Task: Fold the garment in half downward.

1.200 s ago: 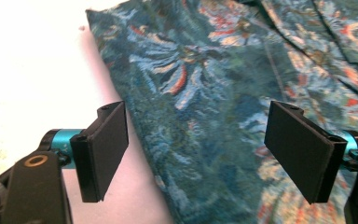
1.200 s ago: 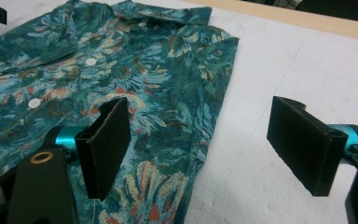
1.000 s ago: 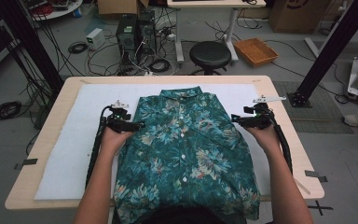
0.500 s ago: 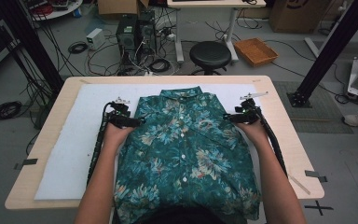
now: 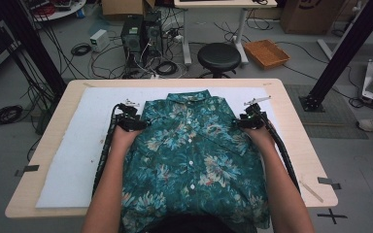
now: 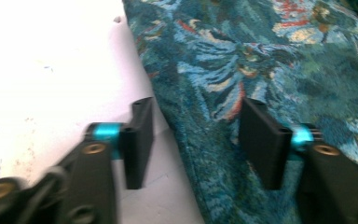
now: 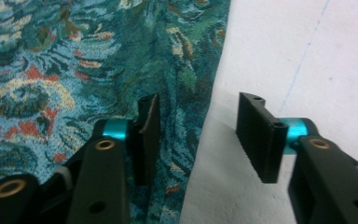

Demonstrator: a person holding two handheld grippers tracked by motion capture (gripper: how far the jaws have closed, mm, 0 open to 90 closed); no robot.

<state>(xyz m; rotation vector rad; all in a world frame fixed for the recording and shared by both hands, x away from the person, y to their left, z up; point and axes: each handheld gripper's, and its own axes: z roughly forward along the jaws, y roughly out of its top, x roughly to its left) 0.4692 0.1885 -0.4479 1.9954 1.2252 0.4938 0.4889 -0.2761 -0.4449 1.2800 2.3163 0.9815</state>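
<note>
The wooden table (image 5: 53, 145) fills the middle of the high view under a white sheet (image 5: 77, 155), and the teal floral shirt (image 5: 194, 160) lies flat, buttoned and collar away from you, at the centre of that sheet. Your left gripper (image 6: 193, 140) sits at the shirt's left edge, jaws just closing but released, one over sheet, one over cloth, the hem between them. Your right gripper (image 7: 198, 133) straddles the right edge likewise, closing, clamping nothing.
</note>
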